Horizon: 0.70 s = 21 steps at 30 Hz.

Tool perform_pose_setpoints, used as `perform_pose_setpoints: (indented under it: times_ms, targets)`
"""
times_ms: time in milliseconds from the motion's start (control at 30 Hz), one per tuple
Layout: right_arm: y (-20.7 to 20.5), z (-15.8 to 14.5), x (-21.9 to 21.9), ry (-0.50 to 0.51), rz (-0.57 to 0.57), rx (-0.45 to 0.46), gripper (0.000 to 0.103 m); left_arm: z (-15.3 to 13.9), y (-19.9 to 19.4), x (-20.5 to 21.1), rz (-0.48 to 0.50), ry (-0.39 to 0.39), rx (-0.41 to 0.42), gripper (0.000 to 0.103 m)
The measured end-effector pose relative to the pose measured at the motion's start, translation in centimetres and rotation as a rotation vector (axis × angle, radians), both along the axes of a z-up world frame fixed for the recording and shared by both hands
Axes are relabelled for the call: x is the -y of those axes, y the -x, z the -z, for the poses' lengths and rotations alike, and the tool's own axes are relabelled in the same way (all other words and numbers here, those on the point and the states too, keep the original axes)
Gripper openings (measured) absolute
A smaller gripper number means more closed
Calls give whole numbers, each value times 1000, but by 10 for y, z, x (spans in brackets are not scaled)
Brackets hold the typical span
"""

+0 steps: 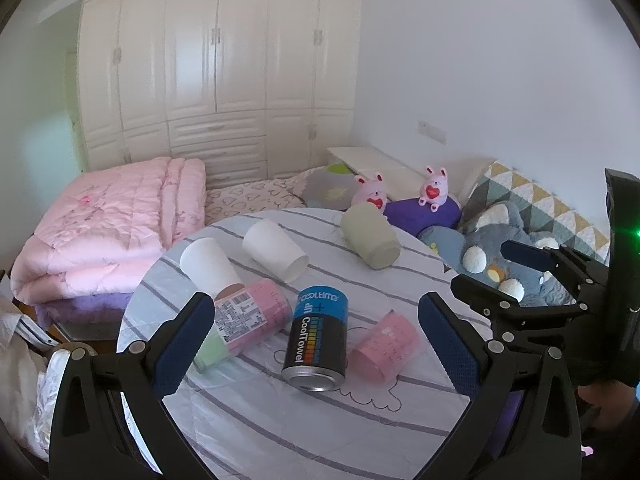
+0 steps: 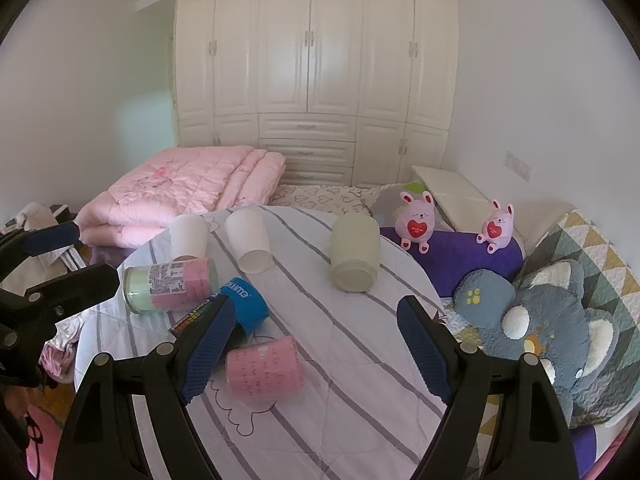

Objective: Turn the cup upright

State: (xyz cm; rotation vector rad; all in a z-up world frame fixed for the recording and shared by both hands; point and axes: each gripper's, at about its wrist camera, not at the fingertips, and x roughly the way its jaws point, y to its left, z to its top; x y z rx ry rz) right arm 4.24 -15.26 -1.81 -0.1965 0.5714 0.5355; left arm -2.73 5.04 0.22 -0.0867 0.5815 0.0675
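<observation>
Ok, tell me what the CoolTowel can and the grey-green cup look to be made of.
CoolTowel can: likely metal, glossy printed wrap, with a shiny silvery rim at its end. Grey-green cup: matte and opaque, possibly ceramic or plastic; the look leaves it open.

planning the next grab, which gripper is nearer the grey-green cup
Right. The right gripper points almost straight at the grey-green cup, which lies ahead of it. The left gripper sits further left, facing the can.
</observation>
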Motion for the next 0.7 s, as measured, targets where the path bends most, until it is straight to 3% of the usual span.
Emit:
perform_pose_setpoints:
  times_ms: [700]
  targets:
    - [3, 3, -20, 14, -26, -12, 83, 8, 10, -16, -33, 6, -7, 103]
